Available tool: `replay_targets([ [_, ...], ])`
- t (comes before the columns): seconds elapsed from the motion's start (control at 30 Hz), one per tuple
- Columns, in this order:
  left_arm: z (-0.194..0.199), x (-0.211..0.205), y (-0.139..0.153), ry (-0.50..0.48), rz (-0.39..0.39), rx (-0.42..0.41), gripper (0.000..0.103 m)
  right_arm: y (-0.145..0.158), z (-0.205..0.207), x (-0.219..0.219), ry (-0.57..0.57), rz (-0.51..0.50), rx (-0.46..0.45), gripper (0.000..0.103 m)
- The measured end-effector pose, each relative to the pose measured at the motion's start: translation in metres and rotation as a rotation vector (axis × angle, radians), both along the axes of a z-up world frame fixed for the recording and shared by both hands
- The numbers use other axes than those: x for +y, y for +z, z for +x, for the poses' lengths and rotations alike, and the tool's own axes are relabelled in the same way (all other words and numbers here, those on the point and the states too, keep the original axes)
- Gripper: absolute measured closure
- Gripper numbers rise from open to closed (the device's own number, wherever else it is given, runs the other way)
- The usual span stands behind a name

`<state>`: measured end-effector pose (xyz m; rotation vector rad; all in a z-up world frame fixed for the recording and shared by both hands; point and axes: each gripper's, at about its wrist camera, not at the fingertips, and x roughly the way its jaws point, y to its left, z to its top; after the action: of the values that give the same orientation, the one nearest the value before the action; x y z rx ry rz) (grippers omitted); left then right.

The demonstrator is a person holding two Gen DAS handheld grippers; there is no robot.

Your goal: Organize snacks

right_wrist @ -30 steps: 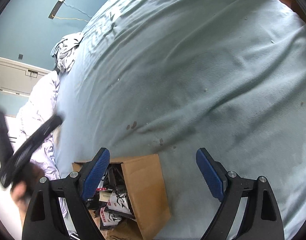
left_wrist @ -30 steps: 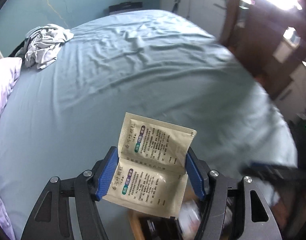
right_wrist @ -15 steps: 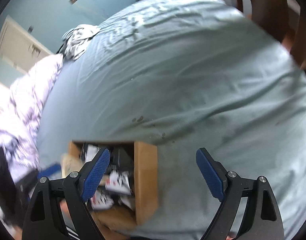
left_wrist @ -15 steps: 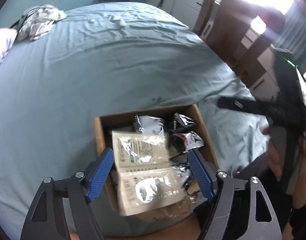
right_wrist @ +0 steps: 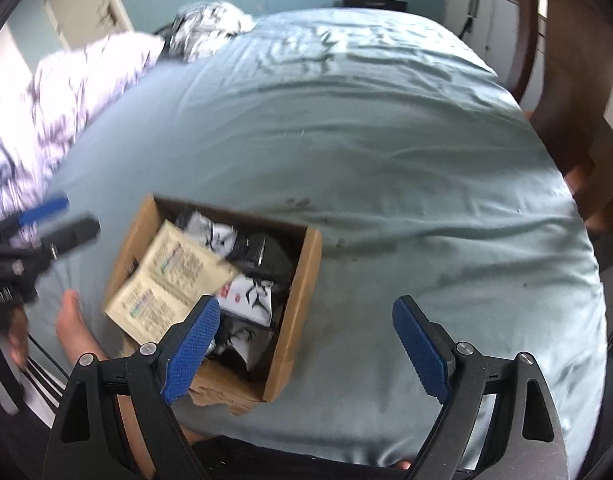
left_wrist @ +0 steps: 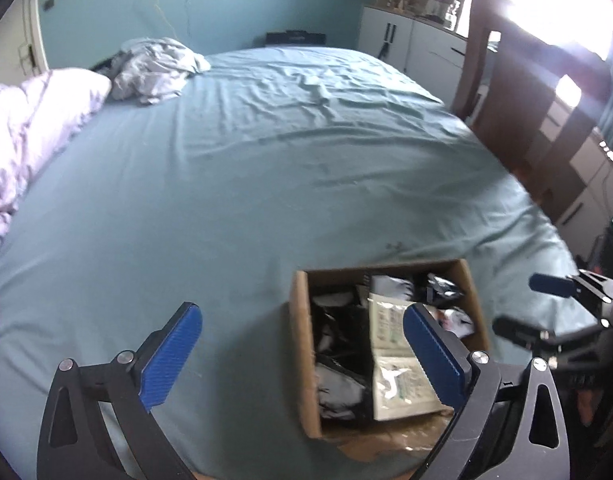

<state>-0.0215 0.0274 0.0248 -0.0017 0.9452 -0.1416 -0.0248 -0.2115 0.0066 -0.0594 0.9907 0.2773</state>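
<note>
Since the earlier frame, the sachet pair (left_wrist: 398, 364) is no longer sitting between the left hand-held gripper (left_wrist: 302, 356) pads; those jaws are opening with nothing between them, and the pair is lying lengthwise in the cardboard box (left_wrist: 302, 344) on the bed (left_wrist: 266, 168), behind the right-hand pad.

Right wrist view: the right hand-held gripper (right_wrist: 306, 348) is standing wide and holding nothing, the box (right_wrist: 302, 292) lying forward-left and nearer its left pad. Only this view is showing the sachet pair (right_wrist: 170, 280) propped over the box rim.

The left tongs (left_wrist: 302, 354) point steeply downward, jaws opening with nothing between them. The right tongs (right_wrist: 306, 344) also tilt down, jaws wide and empty. A bare foot (right_wrist: 72, 330) shows below.
</note>
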Motion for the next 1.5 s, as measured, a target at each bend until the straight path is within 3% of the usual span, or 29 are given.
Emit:
replay_targets([
  [0.2,0.005,-0.008,-0.005,-0.021,0.079,-0.007,0.0,-0.002,0.01,0.017,0.043,-0.049,-0.008,0.015],
  [0.43,0.002,-0.021,-0.004,-0.064,0.131,-0.015,0.0,-0.006,0.017,0.013,0.033,-0.024,0.003,0.015],
  [0.7,0.004,-0.025,-0.012,-0.074,0.137,0.03,0.0,-0.004,0.015,0.008,0.016,-0.004,-0.003,0.015],
  [1.5,0.006,-0.024,-0.015,-0.065,0.137,0.044,0.0,-0.004,0.014,0.012,0.029,-0.035,-0.008,0.015],
])
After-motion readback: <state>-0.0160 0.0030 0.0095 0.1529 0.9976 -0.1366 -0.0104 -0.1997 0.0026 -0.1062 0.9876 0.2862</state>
